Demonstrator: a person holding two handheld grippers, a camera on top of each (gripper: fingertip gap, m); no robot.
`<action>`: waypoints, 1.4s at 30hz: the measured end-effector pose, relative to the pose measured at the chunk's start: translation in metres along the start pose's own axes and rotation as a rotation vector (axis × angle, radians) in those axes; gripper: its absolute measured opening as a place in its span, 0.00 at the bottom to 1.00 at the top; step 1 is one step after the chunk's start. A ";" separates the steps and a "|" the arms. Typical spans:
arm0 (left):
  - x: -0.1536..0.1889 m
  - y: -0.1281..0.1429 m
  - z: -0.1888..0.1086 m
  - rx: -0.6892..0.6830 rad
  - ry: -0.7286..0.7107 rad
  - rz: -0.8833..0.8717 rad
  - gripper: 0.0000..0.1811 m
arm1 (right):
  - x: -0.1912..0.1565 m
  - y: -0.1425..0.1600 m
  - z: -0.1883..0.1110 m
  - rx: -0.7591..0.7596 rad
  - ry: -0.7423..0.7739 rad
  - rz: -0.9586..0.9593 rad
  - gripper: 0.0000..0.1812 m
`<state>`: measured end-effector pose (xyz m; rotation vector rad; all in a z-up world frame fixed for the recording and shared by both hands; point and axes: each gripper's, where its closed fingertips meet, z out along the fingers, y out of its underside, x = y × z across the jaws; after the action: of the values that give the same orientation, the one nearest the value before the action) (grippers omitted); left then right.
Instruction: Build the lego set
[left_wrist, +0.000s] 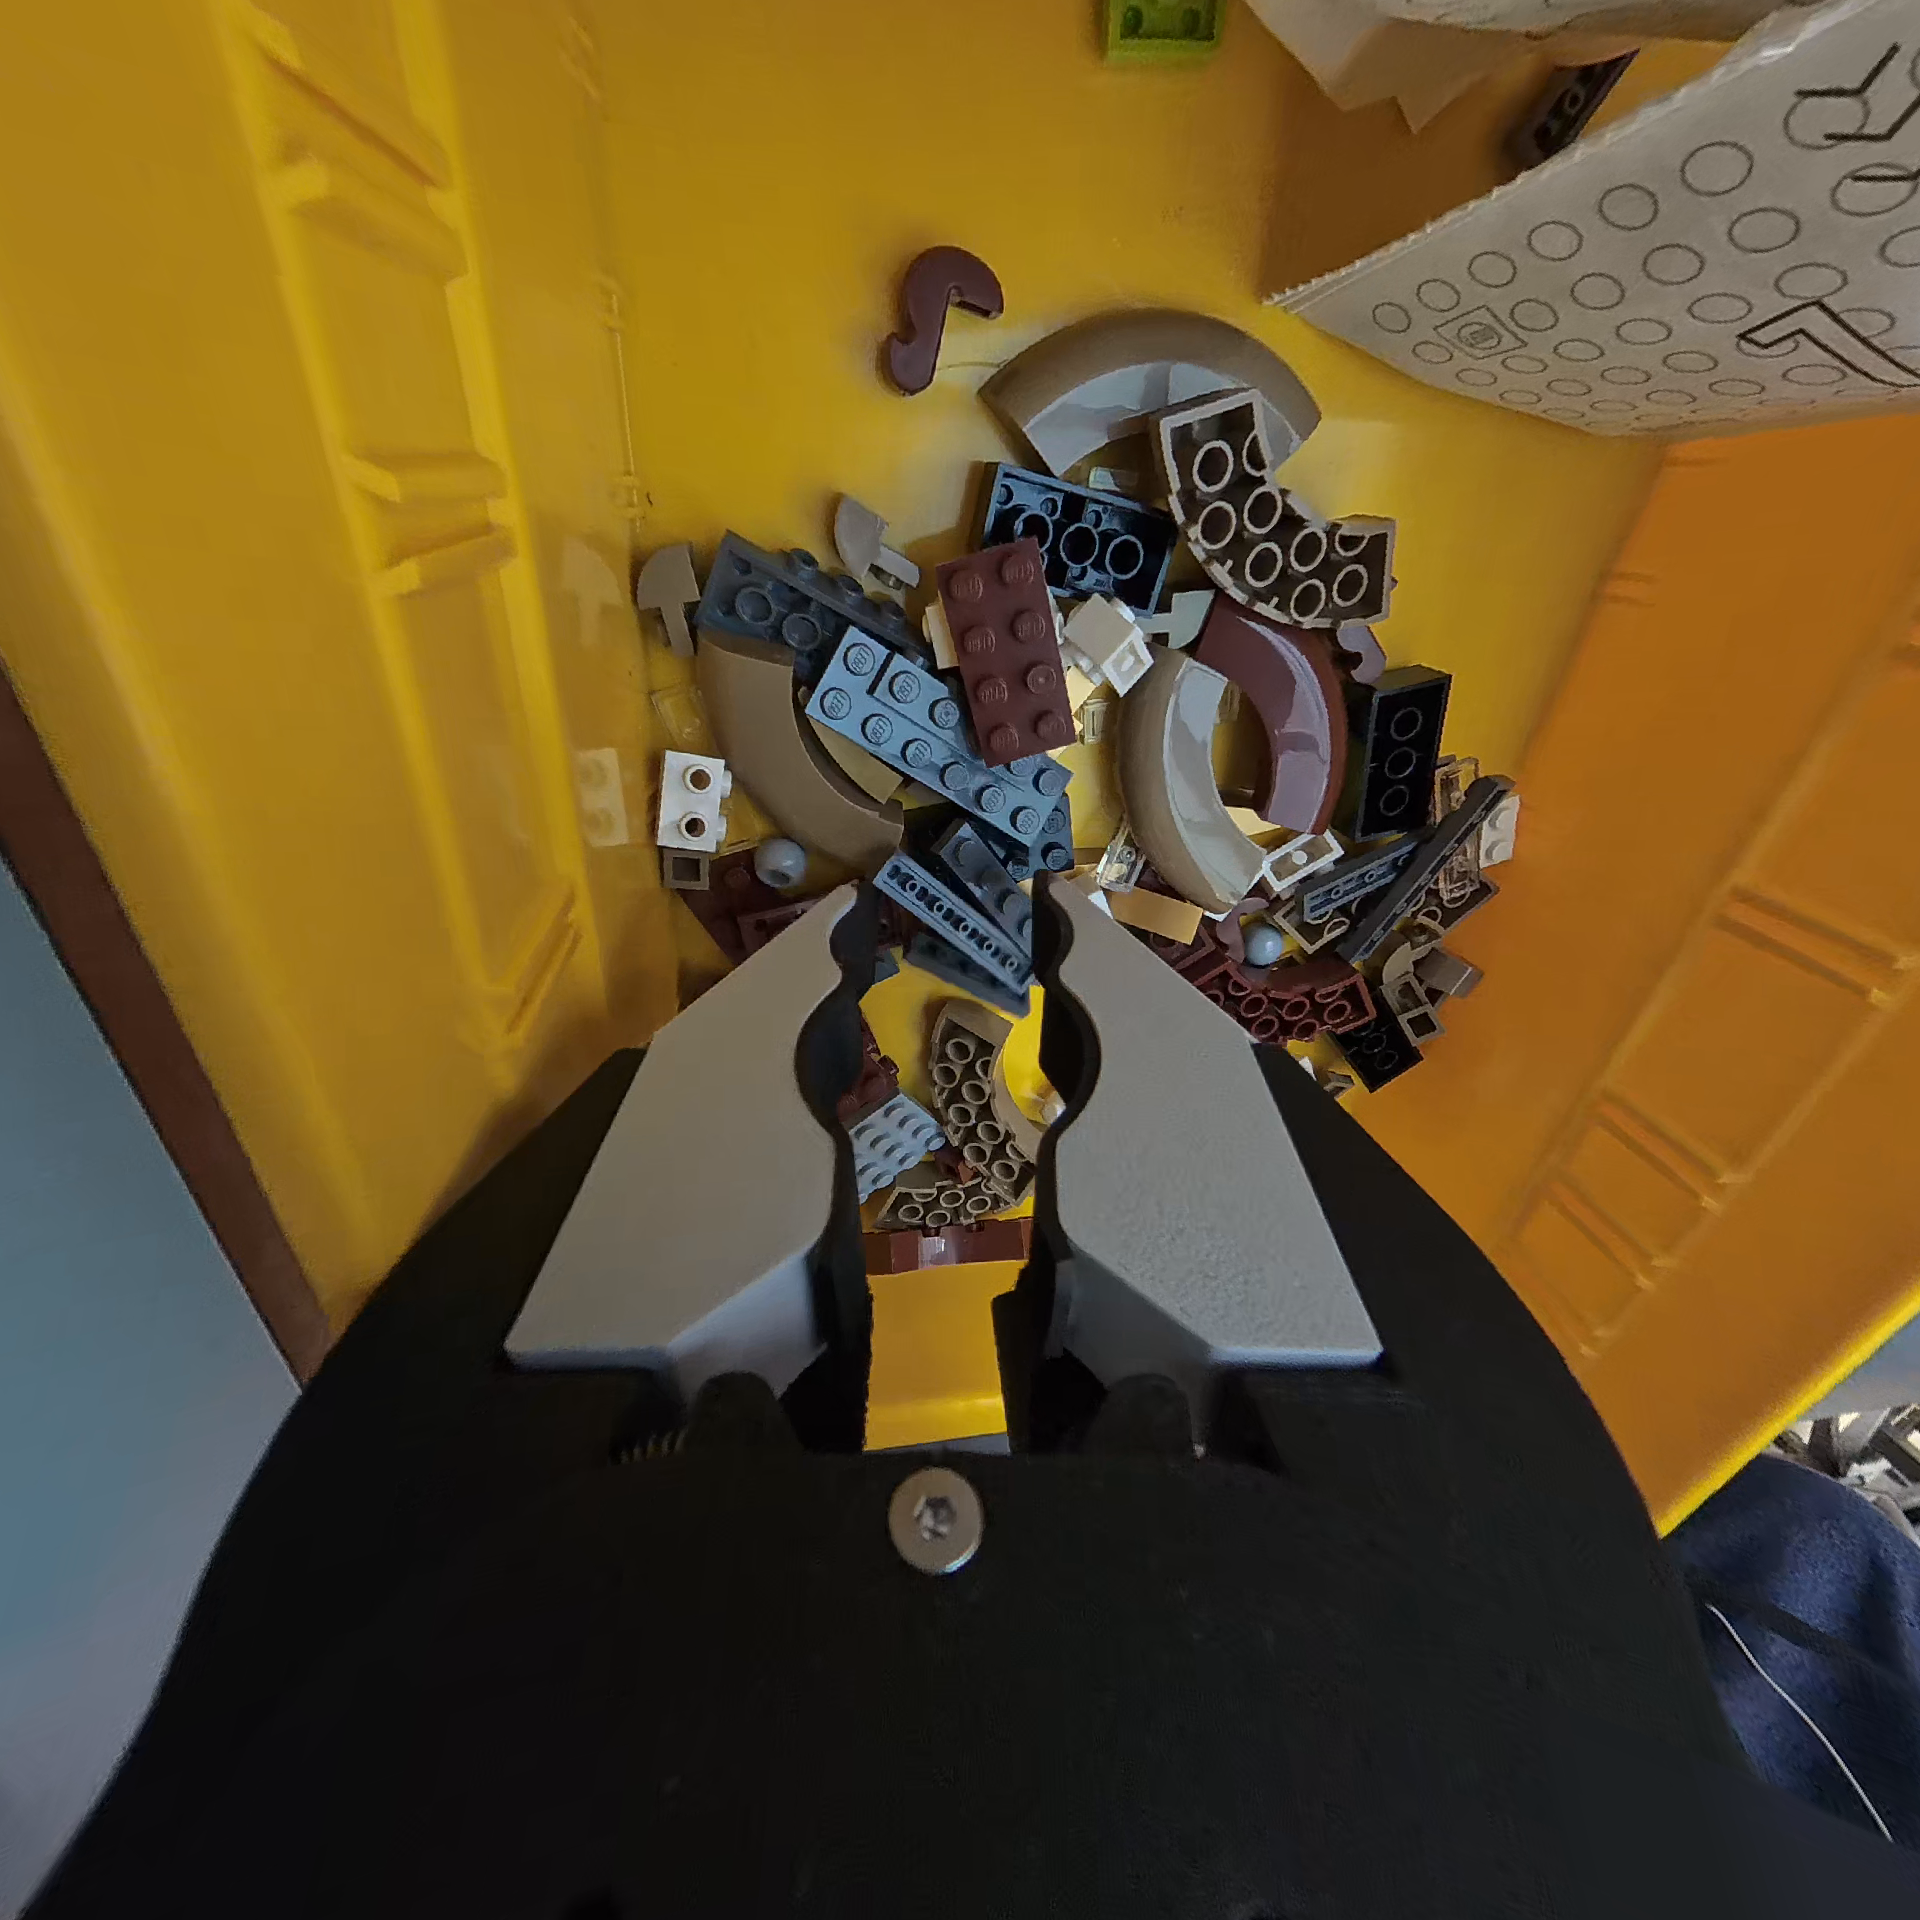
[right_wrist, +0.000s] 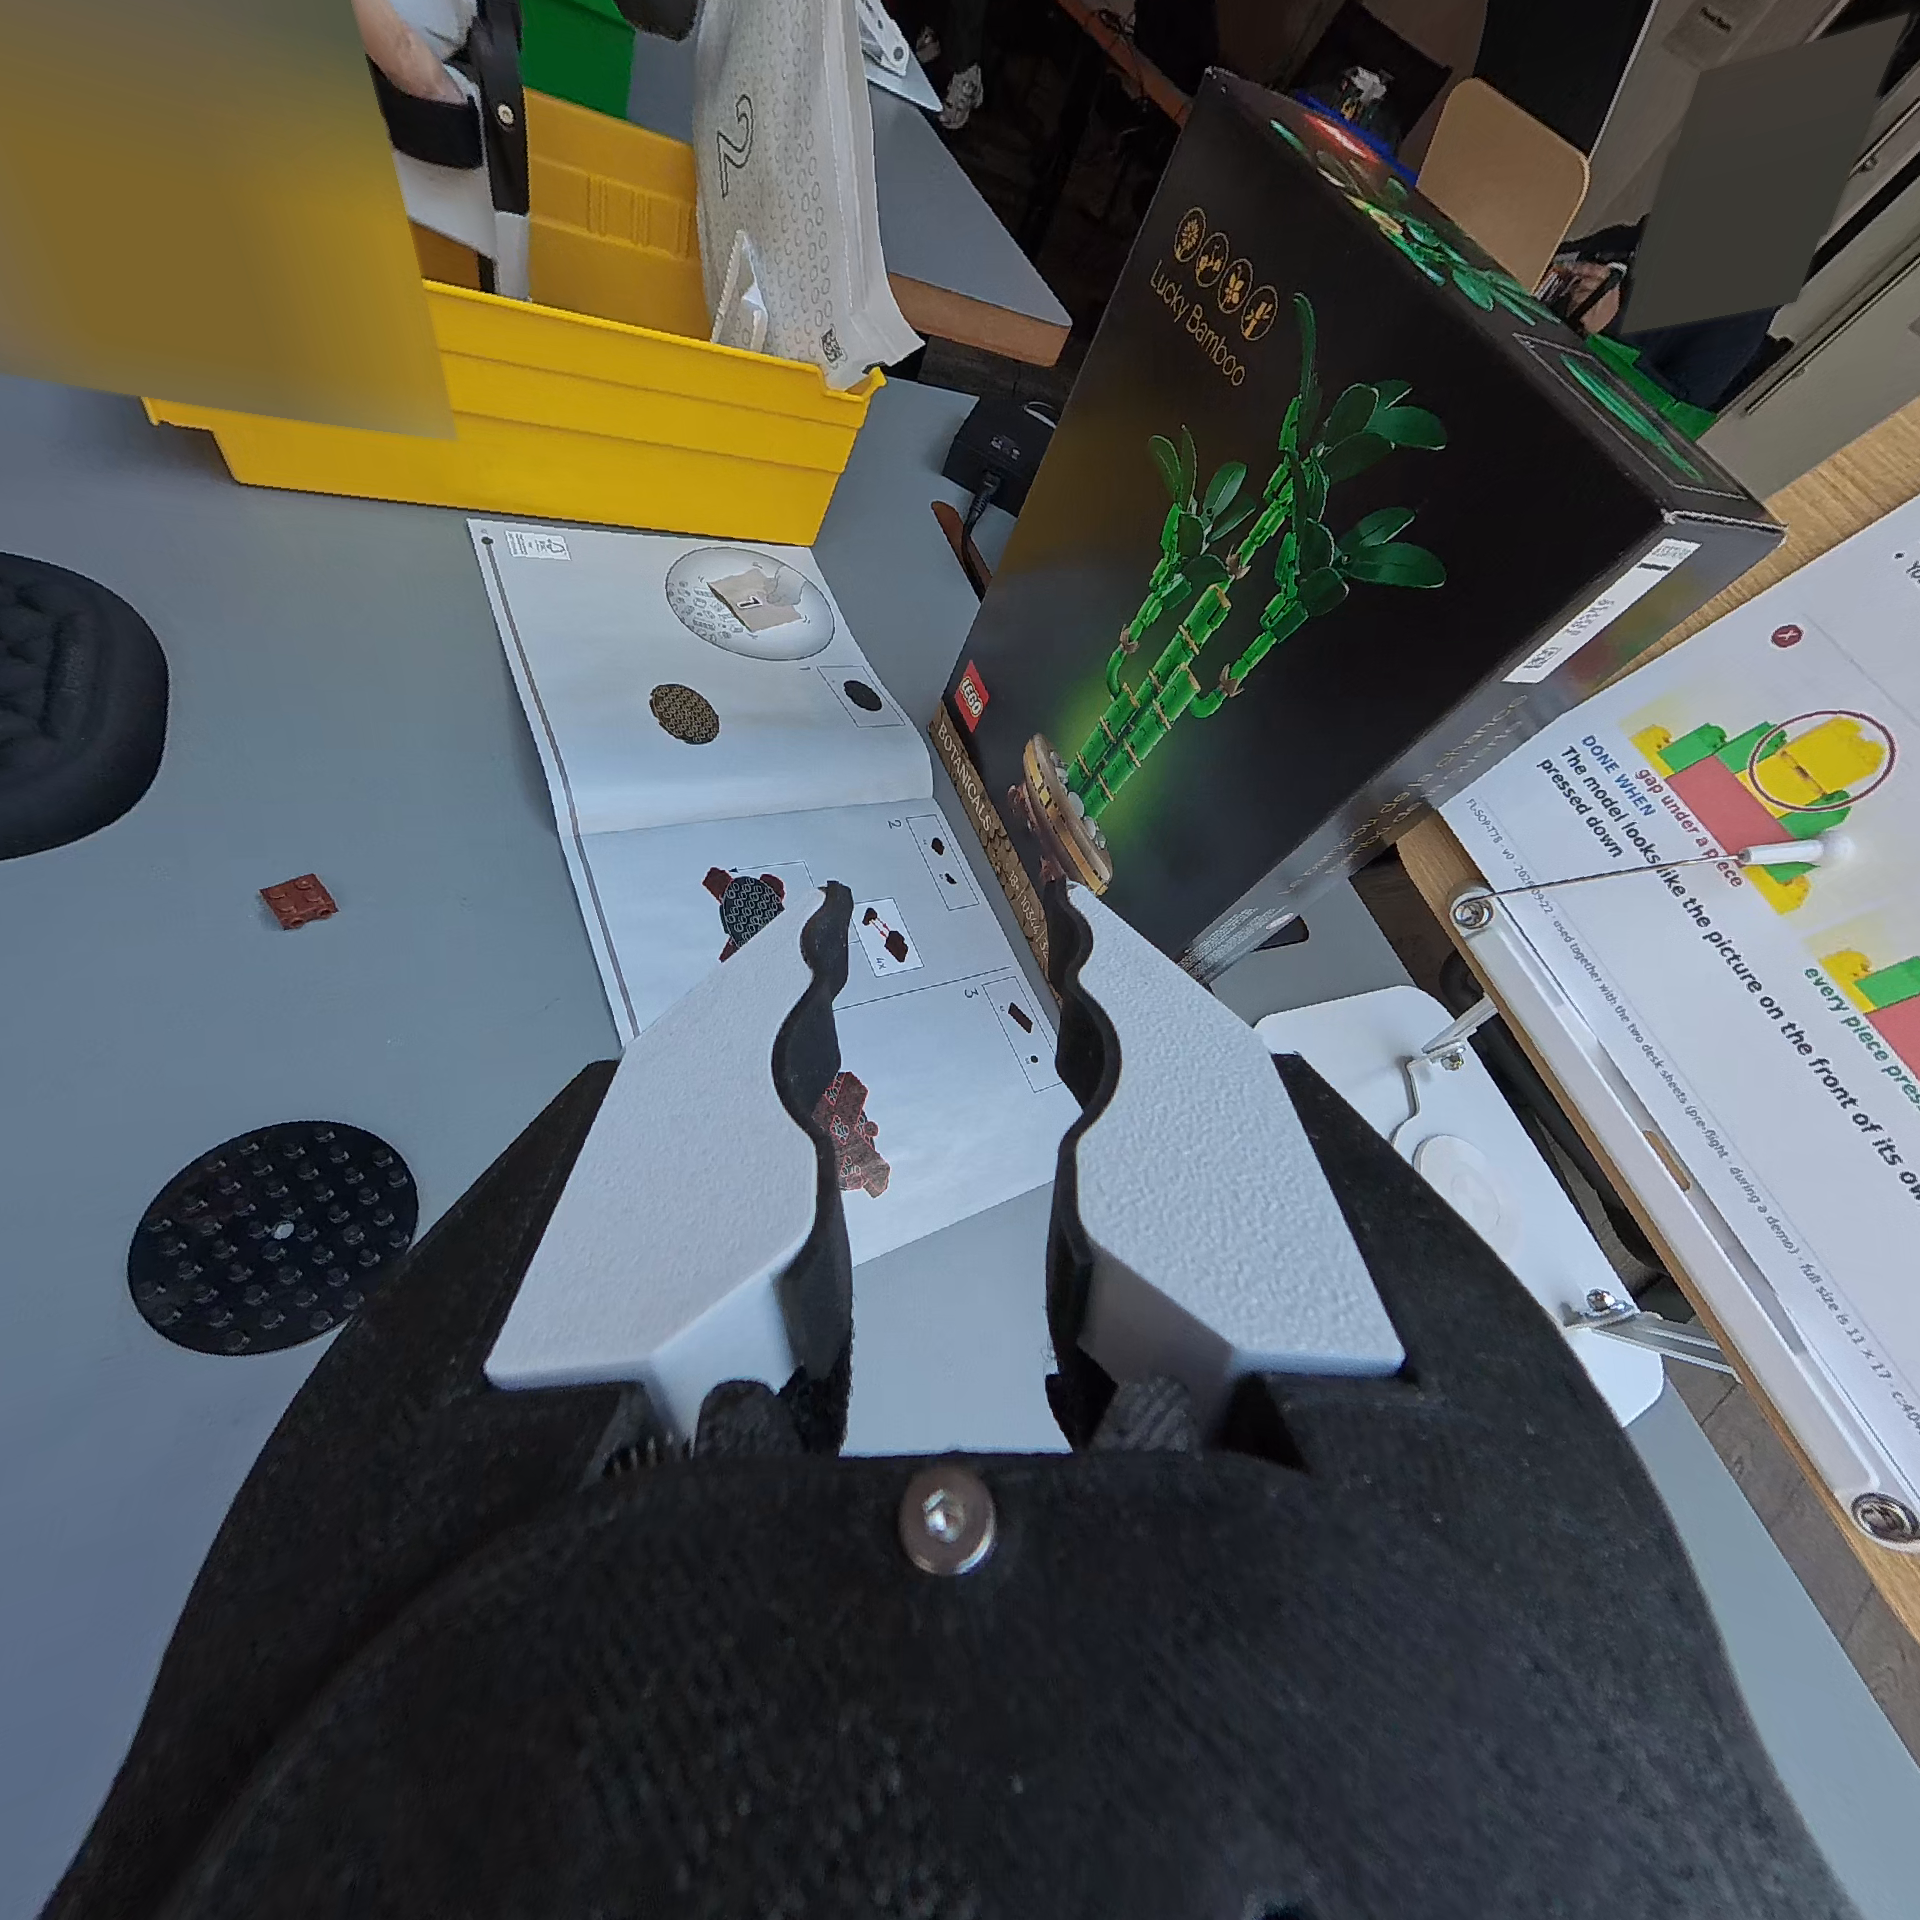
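In the left wrist view my left gripper (left_wrist: 948, 904) is open and empty, inside a yellow bin (left_wrist: 727, 208), just above a heap of loose bricks (left_wrist: 1049, 727): grey plates, reddish-brown plates, tan arches, black bricks. A grey plate (left_wrist: 961, 930) lies between the fingertips. In the right wrist view my right gripper (right_wrist: 945, 894) is open and empty above the open instruction booklet (right_wrist: 727, 790) on the grey table. A black round studded plate (right_wrist: 272, 1236) lies at the left and a small reddish-brown plate (right_wrist: 299, 900) lies farther back.
Paper bags (left_wrist: 1662, 291) lie in the bin's far right corner, with a lime piece (left_wrist: 1158, 31) at the back. The set's box (right_wrist: 1309, 540) stands right of the booklet. A sheet on a stand (right_wrist: 1714, 987) is at the right. The yellow bin (right_wrist: 582, 416) sits at the back left. About 50 cm separates my left fingertips from my right. The lime piece (left_wrist: 1158, 31) is about 12 cm from my left fingertips and 50 cm from my right.
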<state>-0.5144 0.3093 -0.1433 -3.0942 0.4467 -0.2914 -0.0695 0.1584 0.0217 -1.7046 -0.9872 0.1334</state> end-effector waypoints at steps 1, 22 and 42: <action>0.000 -0.001 0.001 -0.003 0.000 0.000 0.14 | 0.000 0.000 0.000 -0.001 0.000 -0.001 0.21; 0.003 0.005 -0.038 0.096 0.062 0.067 0.03 | -0.001 0.003 0.001 -0.018 -0.003 -0.011 0.21; 0.078 0.095 -0.012 -0.313 0.256 0.605 0.05 | 0.000 0.004 0.000 -0.023 -0.001 -0.014 0.21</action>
<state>-0.4695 0.1961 -0.1197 -2.9991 1.5176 -0.6503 -0.0670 0.1579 0.0180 -1.7179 -1.0051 0.1144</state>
